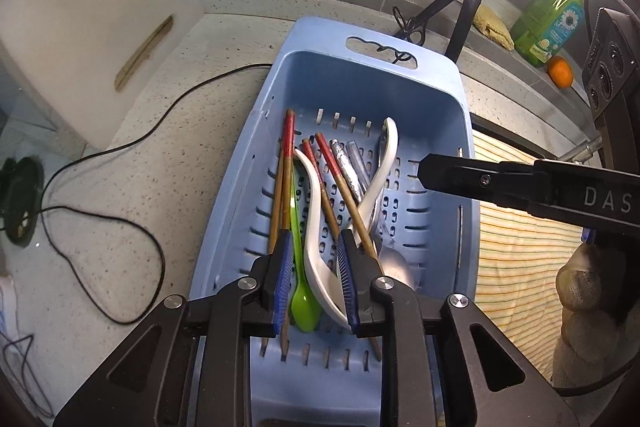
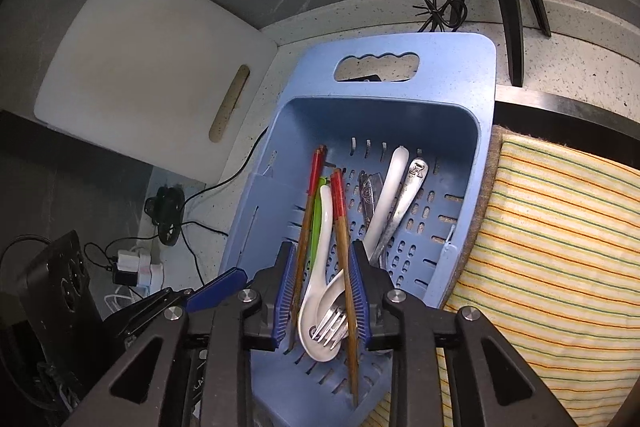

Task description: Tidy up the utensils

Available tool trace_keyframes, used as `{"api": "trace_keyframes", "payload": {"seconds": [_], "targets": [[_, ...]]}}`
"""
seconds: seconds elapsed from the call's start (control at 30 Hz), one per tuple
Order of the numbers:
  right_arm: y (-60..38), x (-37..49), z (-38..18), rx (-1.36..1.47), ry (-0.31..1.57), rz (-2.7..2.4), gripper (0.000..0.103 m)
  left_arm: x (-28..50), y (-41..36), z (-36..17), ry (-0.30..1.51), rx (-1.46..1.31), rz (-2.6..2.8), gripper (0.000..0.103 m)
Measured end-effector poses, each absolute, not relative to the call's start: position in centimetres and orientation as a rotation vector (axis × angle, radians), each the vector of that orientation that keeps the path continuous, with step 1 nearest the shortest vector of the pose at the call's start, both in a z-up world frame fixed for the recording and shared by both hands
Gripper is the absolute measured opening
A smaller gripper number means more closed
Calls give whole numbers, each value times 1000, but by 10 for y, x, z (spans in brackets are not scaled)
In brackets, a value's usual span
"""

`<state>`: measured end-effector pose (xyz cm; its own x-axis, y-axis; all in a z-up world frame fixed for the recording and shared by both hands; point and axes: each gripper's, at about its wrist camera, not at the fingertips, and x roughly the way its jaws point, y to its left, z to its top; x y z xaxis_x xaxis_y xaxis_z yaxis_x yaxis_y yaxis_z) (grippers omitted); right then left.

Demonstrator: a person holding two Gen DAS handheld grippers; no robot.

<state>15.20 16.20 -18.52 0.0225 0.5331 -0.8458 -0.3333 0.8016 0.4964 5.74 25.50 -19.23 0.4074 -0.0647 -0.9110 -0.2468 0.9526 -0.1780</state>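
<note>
Blue basket (image 1: 460, 95), utensils lying lengthwise, straight ahead of you. Your left gripper (image 1: 311, 279) hangs nearer, jaws wide around the green spoon (image 1: 302, 291); right gripper (image 2: 320, 301) likewise wide, empty.

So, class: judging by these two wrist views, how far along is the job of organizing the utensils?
Nothing looks sorted yet. The chopsticks, green spoon, white spoons, and metal fork all lie jumbled and crossing in the blue basket. Nothing is in hand: the left gripper and right gripper both hover open over the pile. Everything remains: picking out each utensil and grouping by type.
</note>
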Motion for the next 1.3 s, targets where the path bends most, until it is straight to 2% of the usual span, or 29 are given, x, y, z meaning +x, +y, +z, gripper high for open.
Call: {"api": "trace_keyframes", "payload": {"seconds": [0.03,0.1,0.27,0.37,0.43,0.47,0.6,0.73,1.0,1.07,1.13,1.3], "targets": [[161,149,-182,165,1386,686,26,54,252,-190,1144,-307,127,22],[157,143,-174,146,1364,703,29,49,247,-186,1131,-308,146,31],[141,128,-155,94,1305,744,34,29,228,-171,1087,-297,197,36],[128,118,-144,52,1263,773,41,14,215,-161,1052,-302,235,53],[118,111,-138,28,1231,793,49,5,206,-154,1029,-297,267,55],[112,108,-135,15,1217,800,49,0,201,-151,1018,-298,278,55],[93,95,-123,-32,1168,826,51,-17,184,-138,978,-311,316,67],[75,83,-111,-89,1117,843,51,-35,165,-125,933,-318,348,68],[39,57,-85,-129,1041,871,53,-62,133,-100,864,-282,440,79],[33,48,-78,-144,1014,880,58,-70,127,-96,854,-284,452,79],[27,42,-71,-144,987,889,72,-76,121,-92,844,-290,457,79],[15,29,-61,-126,975,911,75,-91,108,-83,821,-286,485,80]]}}
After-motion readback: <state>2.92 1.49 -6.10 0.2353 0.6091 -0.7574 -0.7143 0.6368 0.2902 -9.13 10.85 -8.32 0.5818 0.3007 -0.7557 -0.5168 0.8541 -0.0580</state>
